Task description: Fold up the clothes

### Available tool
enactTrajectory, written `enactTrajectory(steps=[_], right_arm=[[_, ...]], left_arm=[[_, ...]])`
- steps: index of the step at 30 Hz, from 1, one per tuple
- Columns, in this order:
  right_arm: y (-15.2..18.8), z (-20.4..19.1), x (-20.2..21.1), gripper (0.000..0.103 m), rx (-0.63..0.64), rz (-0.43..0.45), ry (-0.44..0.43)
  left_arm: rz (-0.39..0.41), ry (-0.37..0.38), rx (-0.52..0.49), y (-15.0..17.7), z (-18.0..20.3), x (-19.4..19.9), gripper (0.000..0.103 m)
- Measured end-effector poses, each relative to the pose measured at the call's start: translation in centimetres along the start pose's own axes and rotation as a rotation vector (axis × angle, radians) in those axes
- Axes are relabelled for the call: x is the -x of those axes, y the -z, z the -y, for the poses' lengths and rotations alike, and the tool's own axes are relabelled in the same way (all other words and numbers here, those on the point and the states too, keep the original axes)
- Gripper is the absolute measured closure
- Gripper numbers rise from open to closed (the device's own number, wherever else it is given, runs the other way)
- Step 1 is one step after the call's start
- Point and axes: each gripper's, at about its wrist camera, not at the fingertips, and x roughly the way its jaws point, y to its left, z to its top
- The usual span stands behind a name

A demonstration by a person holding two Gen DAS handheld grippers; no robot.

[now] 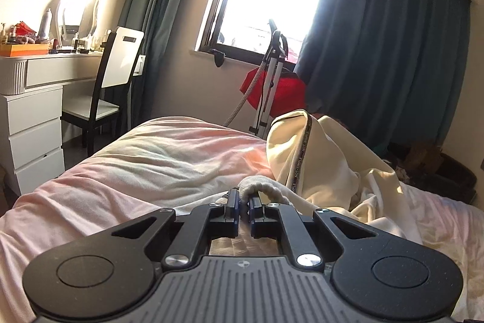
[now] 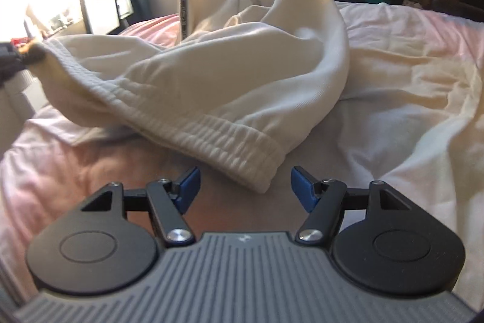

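Observation:
A cream sweatshirt point(image 2: 242, 62) with ribbed hem and a dark printed ribbon lies bunched on the bed. My left gripper point(image 1: 243, 197) is shut on its ribbed hem point(image 1: 260, 186) and holds that corner lifted; it shows at the left edge of the right wrist view point(image 2: 12, 59). The rest of the garment point(image 1: 314, 159) rises to the right of it. My right gripper point(image 2: 244, 186) is open and empty, just short of the hem's lower corner point(image 2: 257, 168), which lies between and ahead of its blue pads point(image 2: 189, 185).
The bed has a rumpled pink and white duvet point(image 1: 136, 165). A white dresser point(image 1: 33, 123) and a chair point(image 1: 103, 93) stand at the left. A garment steamer point(image 1: 270, 80) and dark curtains point(image 1: 393, 50) stand by the window.

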Motion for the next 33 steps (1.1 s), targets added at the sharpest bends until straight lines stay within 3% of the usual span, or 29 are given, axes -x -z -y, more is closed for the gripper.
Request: enactTrajectory(steps=[6, 9, 11, 13, 16, 18, 19, 20, 22, 25, 28, 31, 33], right_arm=[[-0.1, 0.8, -0.9, 0.045, -0.055, 0.081, 0.122], [-0.3, -0.1, -0.1, 0.045, 0.016, 0.242, 0.229], [-0.2, -1.5, 0.1, 0.045, 0.137, 0.343, 0.285], [-0.3, -1.1, -0.6, 0.047, 0.107, 0.300, 0.250], [-0.3, 1.1, -1.7, 0.046, -0.061, 0.179, 0.169], [-0.6, 1.6, -1.3, 0.064, -0.105, 0.148, 0.142], [-0.7, 1.6, -1.1, 0.084, -0.116, 0.141, 0.132], [-0.8, 1.0, -0.3, 0.090, -0.084, 0.166, 0.136], [-1.1, -0.6, 2.0, 0.090, -0.005, 0.255, 0.152], [-2.0, -2.0, 6.9, 0.091, 0.042, 0.412, 0.153], [-2.4, -3.1, 12.9, 0.091, 0.093, 0.557, 0.169], [-1.7, -3.1, 15.7, 0.092, 0.146, 0.544, 0.210], [-1.1, -2.0, 15.7, 0.091, 0.132, 0.428, 0.211]], left_arm=[[0.014, 0.012, 0.023, -0.2, -0.9, -1.0, 0.096], [0.029, -0.006, -0.008, 0.2, -0.6, -0.8, 0.096], [0.036, -0.015, -0.028, 0.4, -0.3, -0.7, 0.096], [0.028, -0.011, -0.019, 0.6, -0.4, -0.7, 0.096], [0.008, 0.001, 0.005, 0.9, -0.5, -0.5, 0.095], [-0.010, 0.018, 0.020, 1.1, -0.5, -0.3, 0.095], [-0.018, 0.024, 0.024, 1.3, -0.4, -0.2, 0.095], [-0.019, 0.022, 0.022, 1.5, -0.2, 0.0, 0.095], [-0.029, 0.038, 0.027, 1.7, 0.0, 0.5, 0.095], [-0.032, 0.122, 0.130, 2.0, -0.5, 2.1, 0.095], [-0.055, 0.181, 0.161, 2.0, -0.2, 4.1, 0.095], [-0.155, 0.207, 0.192, 2.7, 0.1, 5.1, 0.095], [-0.255, 0.195, 0.211, 4.3, 0.0, 5.3, 0.094]])
